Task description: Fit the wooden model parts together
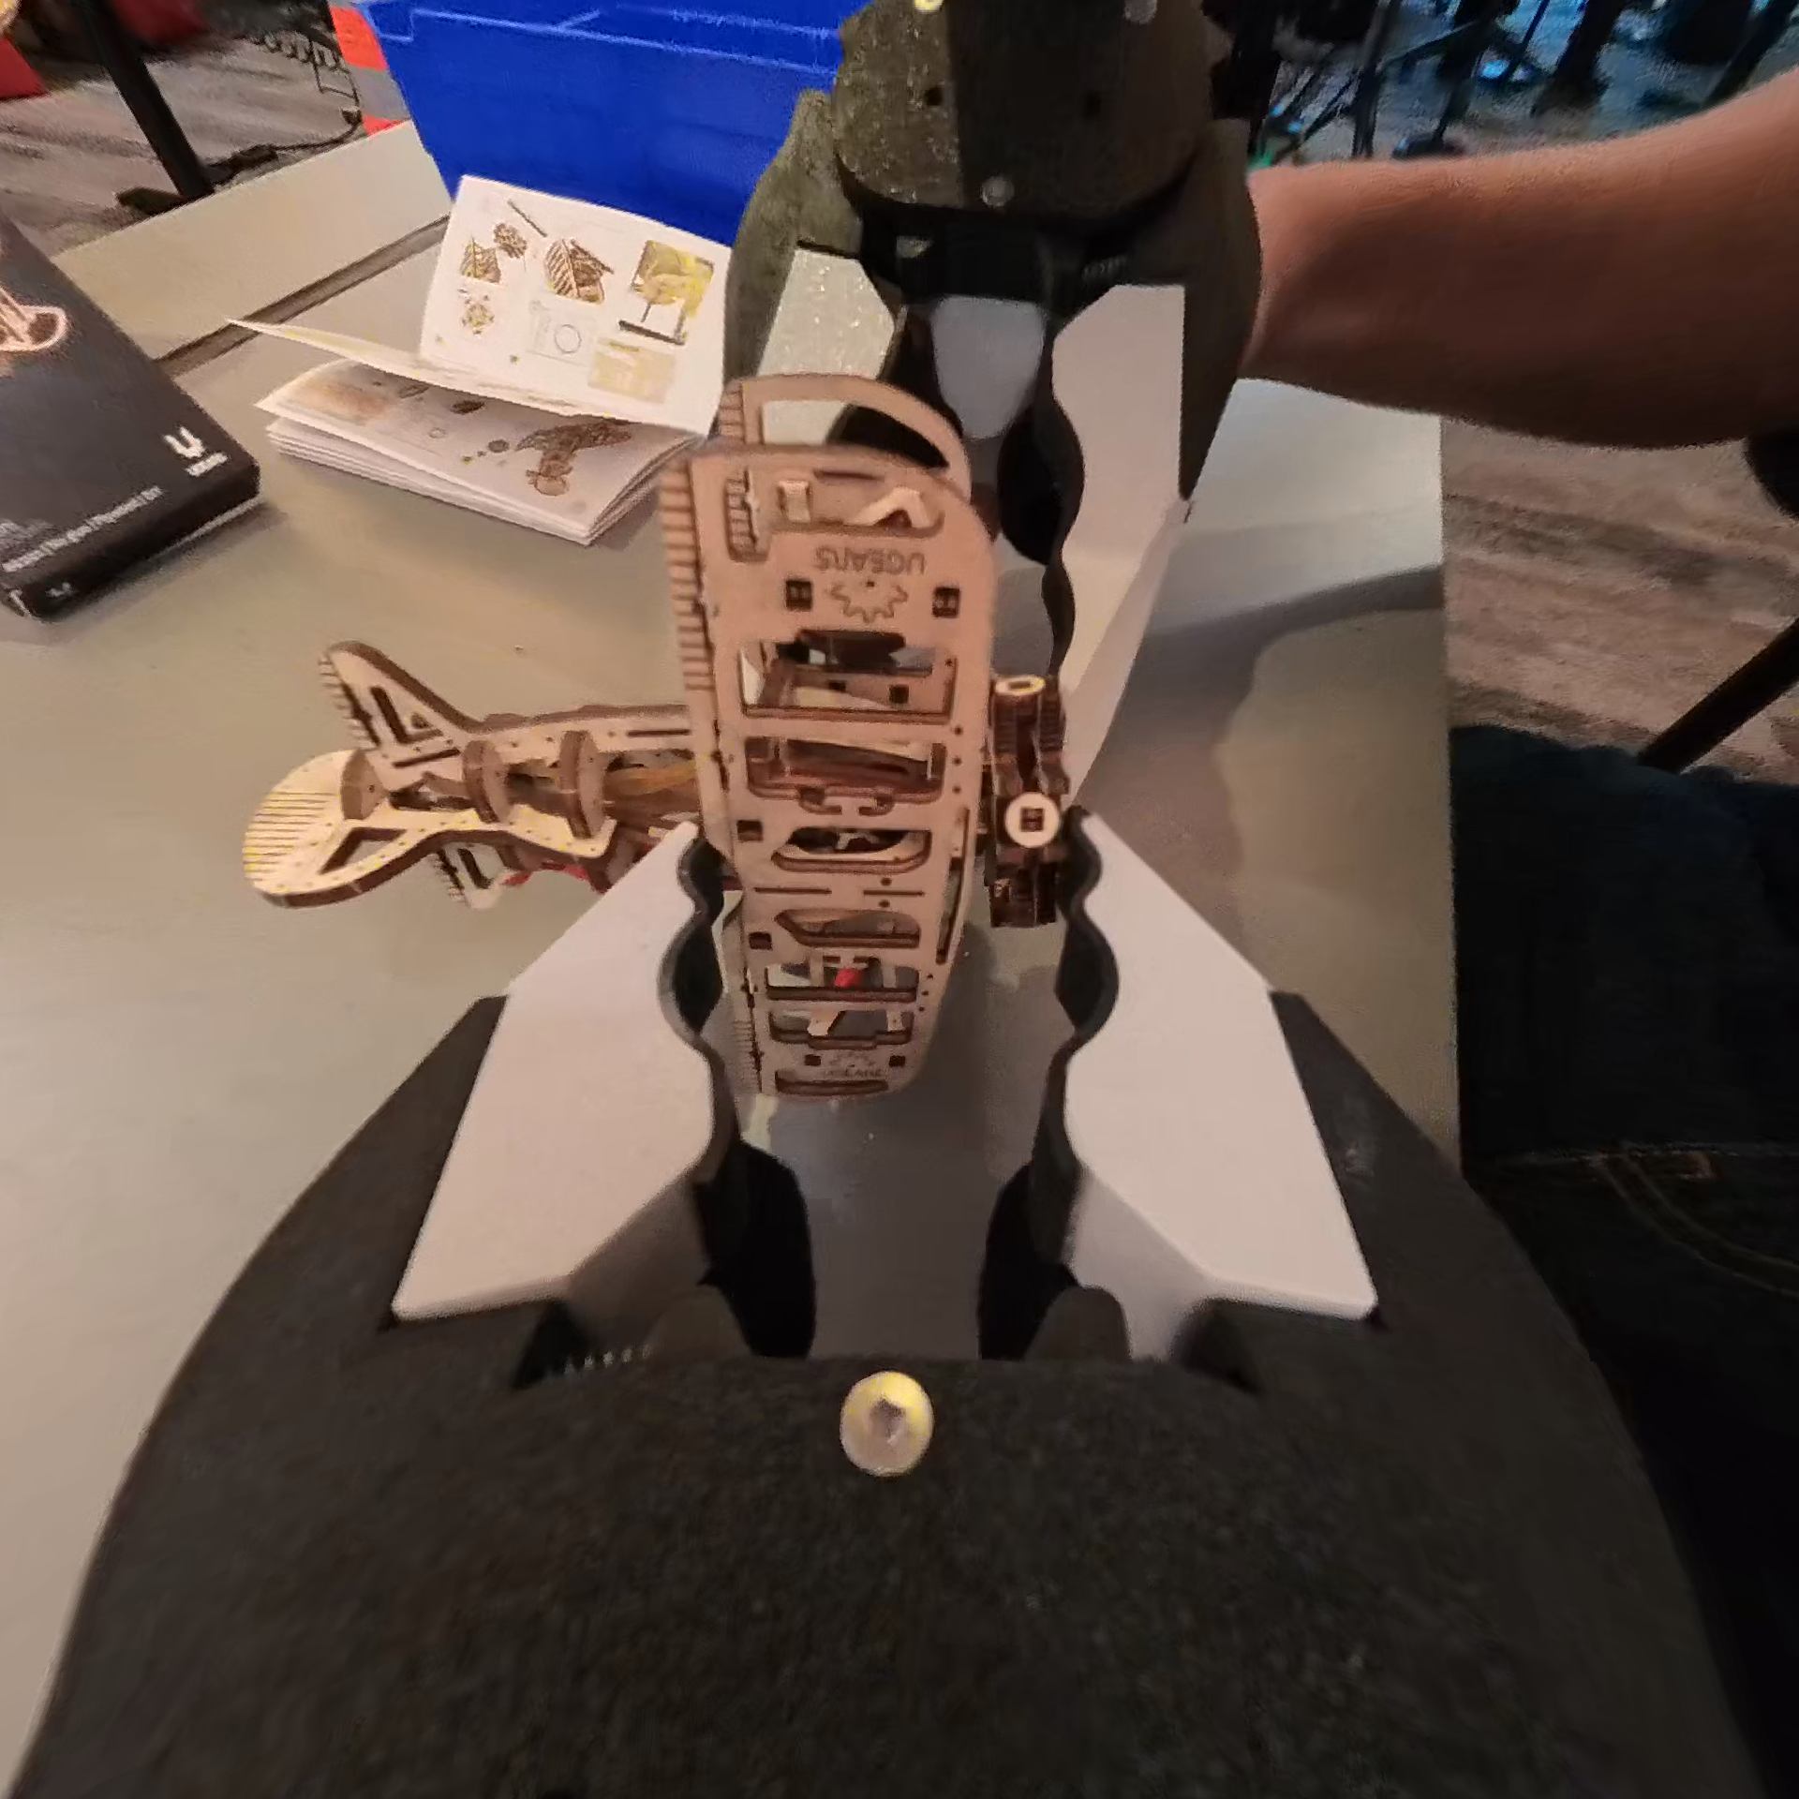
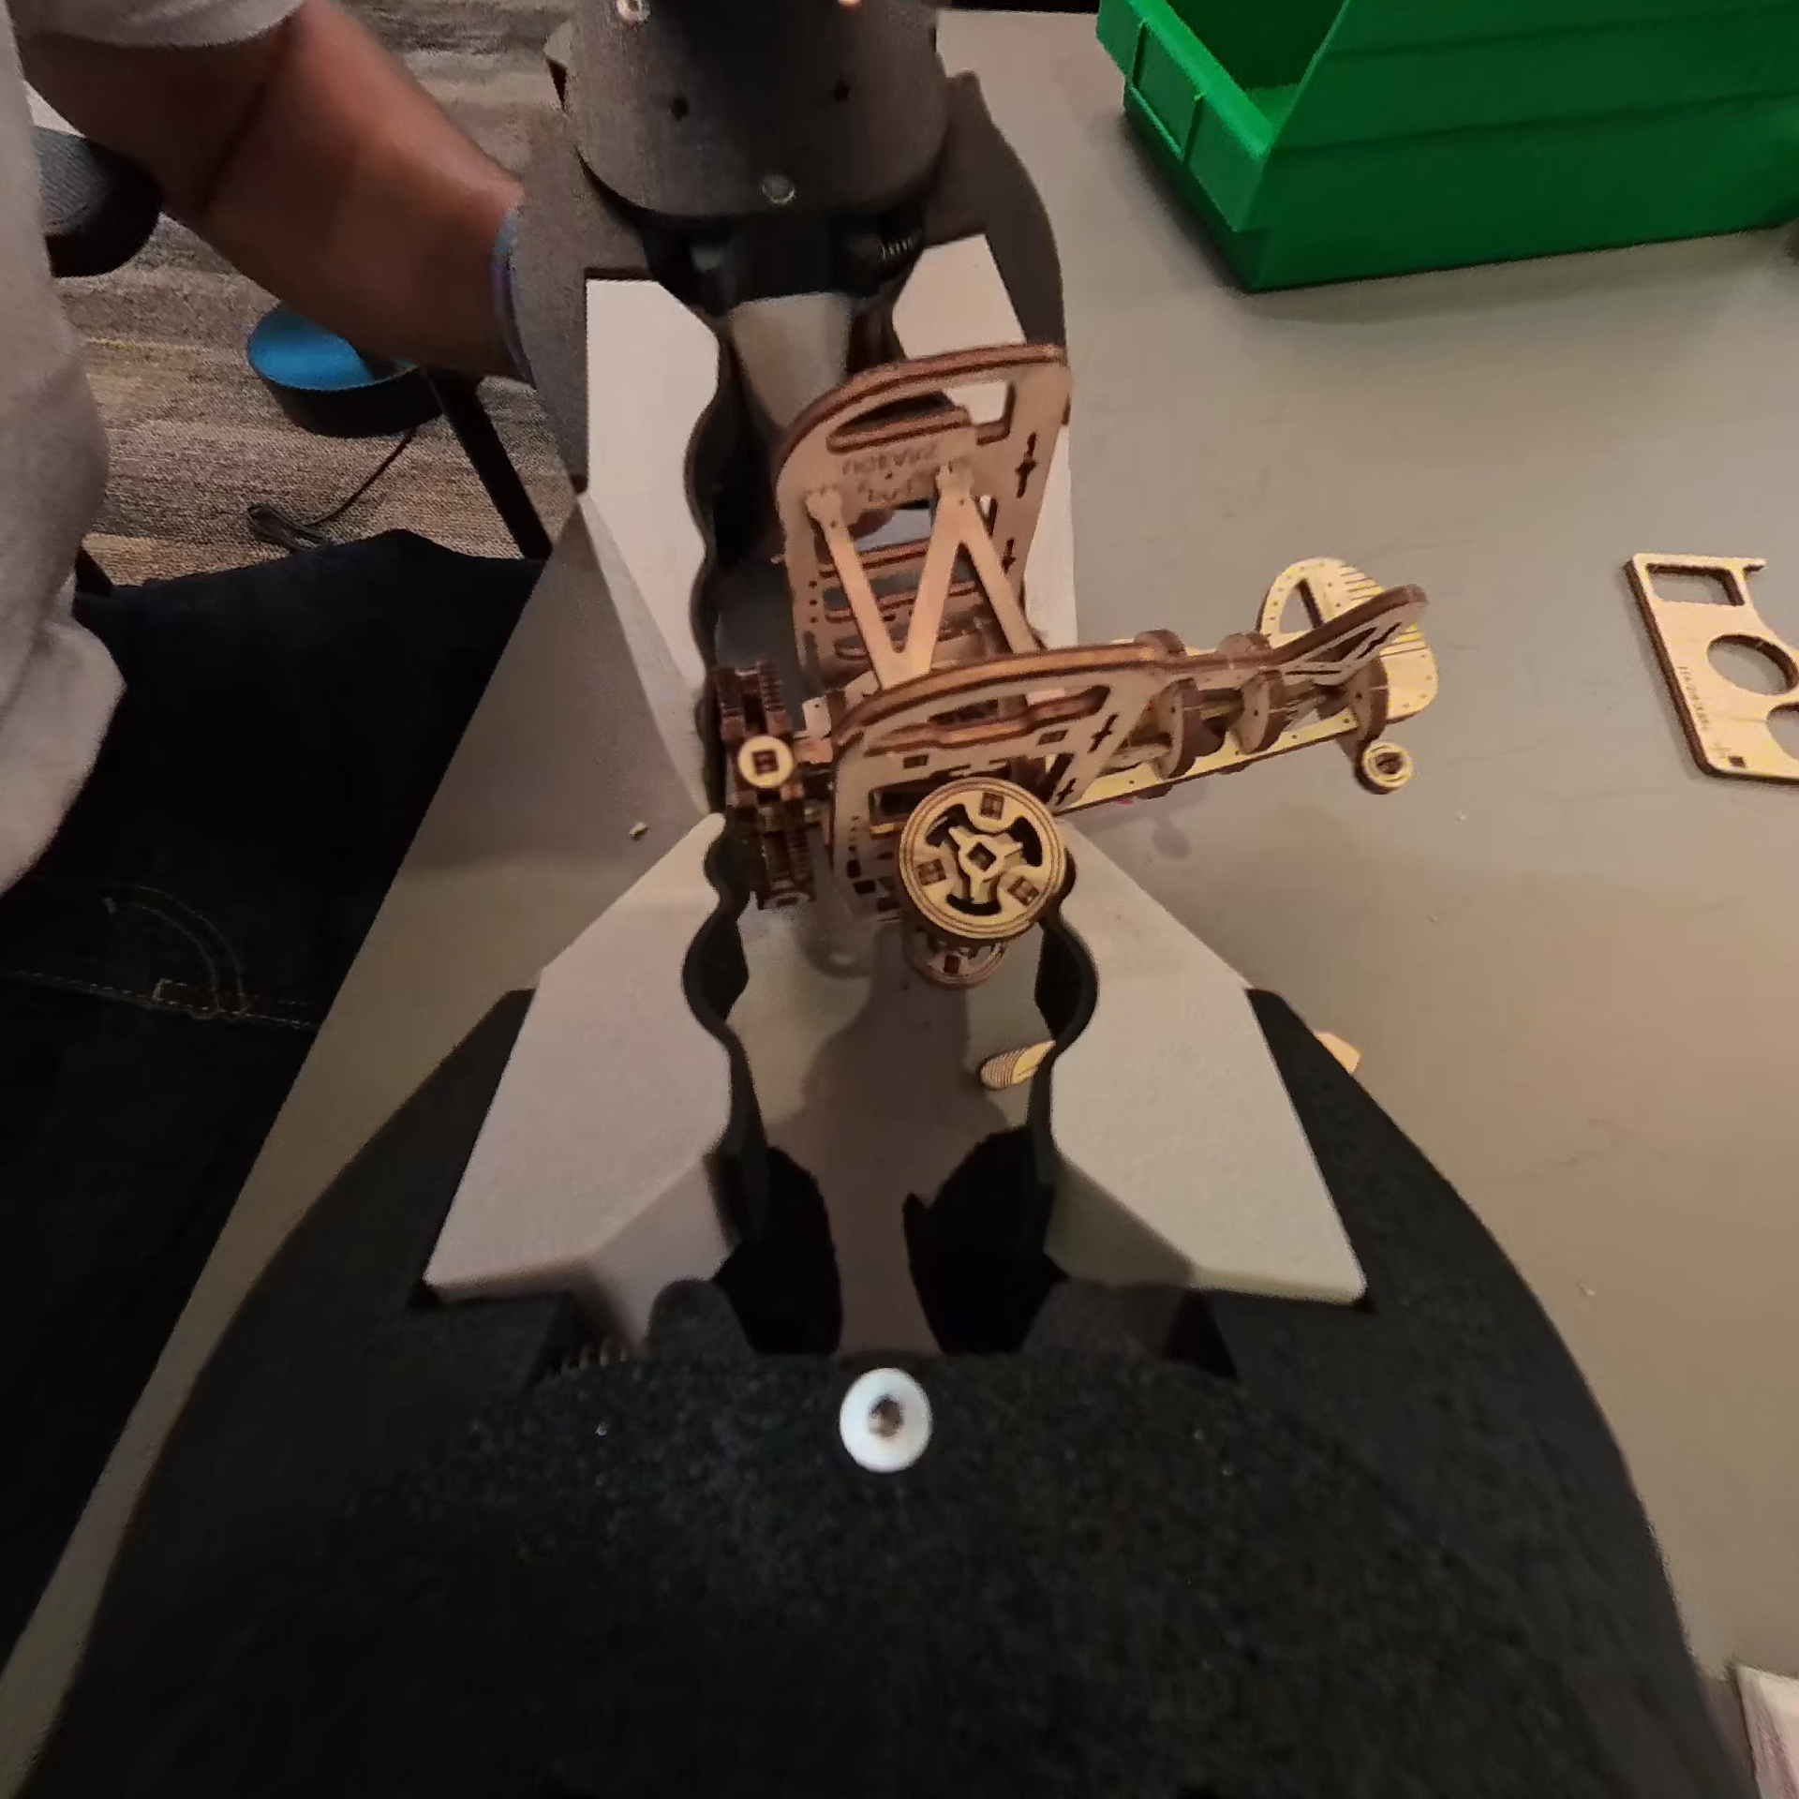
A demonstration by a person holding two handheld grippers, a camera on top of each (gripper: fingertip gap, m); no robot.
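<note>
A wooden biplane model [image 1: 847,623] is held on its side above the grey table [image 1: 195,973], wings upright, tail to the left. My left gripper [image 1: 881,842] is closed around its wing and nose, with fingers touching both sides. In the right wrist view the model [image 2: 983,681] has its tail to the right. My right gripper [image 2: 896,852] faces the left one and is closed on the engine block [image 2: 769,827] and a round wheel [image 2: 978,857]. A right gripper finger [image 1: 1129,604] shows behind the model in the left wrist view.
A black box [image 1: 97,438], an open instruction booklet [image 1: 506,389] and a blue bin [image 1: 604,88] lie at the far left. A green bin [image 2: 1460,127], a cut wooden sheet [image 2: 1723,662] and a small loose wooden piece [image 2: 1012,1066] are on the table. Table edge [image 1: 1441,584] is near the person's lap.
</note>
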